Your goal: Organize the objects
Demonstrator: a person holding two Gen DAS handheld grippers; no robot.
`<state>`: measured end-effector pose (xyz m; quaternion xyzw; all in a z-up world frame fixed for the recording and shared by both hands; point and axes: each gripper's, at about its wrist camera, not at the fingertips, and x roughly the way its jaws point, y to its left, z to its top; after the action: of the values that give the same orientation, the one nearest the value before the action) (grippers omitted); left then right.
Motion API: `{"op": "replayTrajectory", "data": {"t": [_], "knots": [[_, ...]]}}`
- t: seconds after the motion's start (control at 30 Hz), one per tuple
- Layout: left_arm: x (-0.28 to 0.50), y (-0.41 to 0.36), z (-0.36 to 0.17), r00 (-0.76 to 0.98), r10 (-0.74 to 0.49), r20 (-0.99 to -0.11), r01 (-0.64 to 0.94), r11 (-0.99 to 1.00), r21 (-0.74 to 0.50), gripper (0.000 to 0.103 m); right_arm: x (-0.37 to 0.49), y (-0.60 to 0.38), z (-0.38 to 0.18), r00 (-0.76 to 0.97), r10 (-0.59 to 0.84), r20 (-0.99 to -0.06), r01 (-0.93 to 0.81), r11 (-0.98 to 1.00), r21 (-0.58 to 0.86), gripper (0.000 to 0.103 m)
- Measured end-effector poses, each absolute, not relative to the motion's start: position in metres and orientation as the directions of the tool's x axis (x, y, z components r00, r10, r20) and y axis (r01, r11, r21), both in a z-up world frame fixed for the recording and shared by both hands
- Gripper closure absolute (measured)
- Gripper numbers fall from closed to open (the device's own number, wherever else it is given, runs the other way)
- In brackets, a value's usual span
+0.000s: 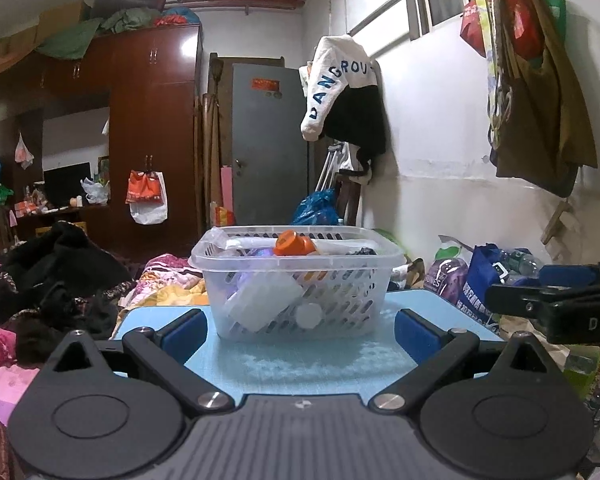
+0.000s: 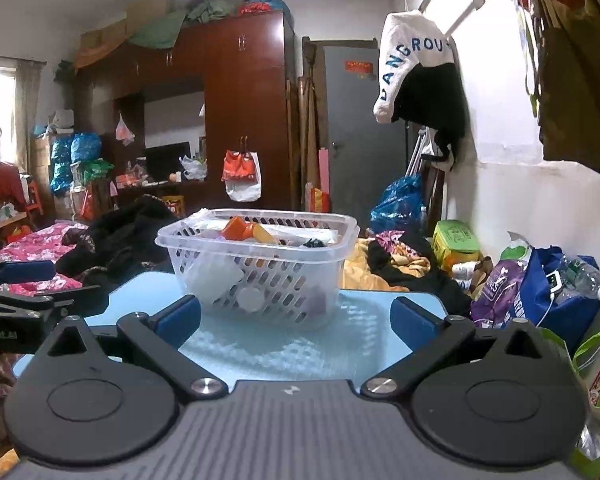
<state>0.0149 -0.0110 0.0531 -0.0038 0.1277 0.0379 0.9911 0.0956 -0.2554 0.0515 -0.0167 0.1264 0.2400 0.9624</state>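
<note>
Two blue, flat-faced pads are standing wide apart on the left gripper (image 1: pixel 300 326), which is released and grasping nothing. Its black linkage arms are angling outward from a ribbed grey housing. Directly ahead of the fingertips, a translucent plastic basket (image 1: pixel 342 312) with perforated, lattice-like walls and a smooth rolled rim is sitting on a pale blue tabletop (image 1: pixel 304 364) with a fine matte grain. Inside the basket, an orange cap (image 1: pixel 294 243) is showing above the rim, and a white rectangular container (image 1: pixel 262 300) is leaning against the near wall beside a white round lid (image 1: pixel 309 315). The right gripper (image 1: pixel 556 300) is showing at the right edge as a black bracket with a blue pad.

Turning to the right wrist view, the right gripper (image 2: pixel 296 318) is likewise holding its blue rubber pads spread, unclenched and empty. The same basket (image 2: pixel 290 280) is resting ahead and slightly left of the fingertips, on the blue tabletop (image 2: pixel 300 348), which is carrying a dotted reflection of the lattice. An orange cap (image 2: pixel 236 229) and a white container (image 2: pixel 216 276) are lying within it. The left gripper (image 2: pixel 24 292) is projecting in at the left edge, black with a blue pad. Right of the tool, a glossy blue bag (image 2: pixel 556 300) is slumping beside crumpled fabric.
</note>
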Motion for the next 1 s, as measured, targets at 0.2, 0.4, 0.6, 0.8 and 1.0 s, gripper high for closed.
{"op": "replayTrajectory", "data": {"t": [0.2,0.4,0.6,0.8,1.0], "knots": [[0.014,-0.0092,0.0535,0.965,0.071,-0.254,-0.075,0.997,-0.007,0.002,0.0979,-0.2566,0.0509,0.85,0.457,-0.264,-0.461,0.886,0.047,0.0],[0.0141,-0.0102,0.053,0.967,0.051,-0.251,-0.056,0.998,-0.013,0.002,0.1011,-0.2588,0.0503,0.848,0.455,-0.272,-0.458,0.887,0.054,0.0],[0.0147,-0.013,0.0517,0.967,0.05,-0.251,-0.053,0.999,-0.006,0.002,0.0993,-0.2593,0.0502,0.849,0.456,-0.266,-0.46,0.887,0.052,0.0],[0.0165,-0.015,0.0509,0.965,0.054,-0.257,-0.057,0.998,-0.003,0.002,0.0965,-0.2568,0.0496,0.855,0.452,-0.254,-0.46,0.888,0.03,0.0],[0.0143,-0.0149,0.0513,0.966,0.055,-0.252,-0.056,0.998,0.001,0.002,0.0957,-0.2562,0.0505,0.852,0.457,-0.255,-0.464,0.885,0.034,0.0]]}}
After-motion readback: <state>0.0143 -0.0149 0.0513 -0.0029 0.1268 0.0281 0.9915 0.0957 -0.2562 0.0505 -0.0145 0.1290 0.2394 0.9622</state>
